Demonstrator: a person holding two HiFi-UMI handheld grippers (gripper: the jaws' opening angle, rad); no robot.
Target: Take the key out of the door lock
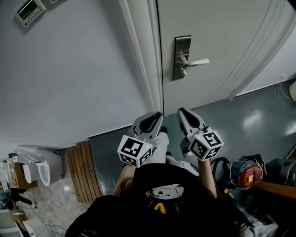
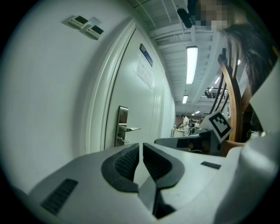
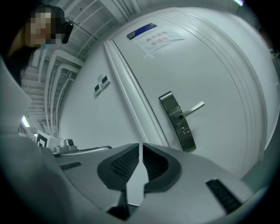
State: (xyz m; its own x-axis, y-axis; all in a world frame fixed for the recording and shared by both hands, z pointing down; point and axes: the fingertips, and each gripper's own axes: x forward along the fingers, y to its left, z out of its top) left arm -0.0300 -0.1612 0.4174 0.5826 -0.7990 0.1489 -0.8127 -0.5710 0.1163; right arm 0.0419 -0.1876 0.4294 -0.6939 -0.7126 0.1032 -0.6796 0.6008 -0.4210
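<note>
A steel lock plate (image 1: 181, 58) with a lever handle (image 1: 198, 61) sits on the white door (image 1: 222, 28). Just under the lever, a small key (image 1: 183, 71) sticks out of the plate. The key also shows in the right gripper view (image 3: 185, 130) and, small, in the left gripper view (image 2: 124, 140). My left gripper (image 1: 157, 115) and right gripper (image 1: 182, 111) are held side by side, well short of the door, both pointing at it. In each gripper view the jaws are shut with nothing between them: left gripper (image 2: 141, 147), right gripper (image 3: 141, 147).
The door frame (image 1: 143, 55) and a white wall (image 1: 69, 69) with control panels (image 1: 30, 11) lie left of the lock. On the floor are wooden slats (image 1: 83, 171) at left and a red tool (image 1: 249, 175) with cables at right. The person's dark top fills the bottom.
</note>
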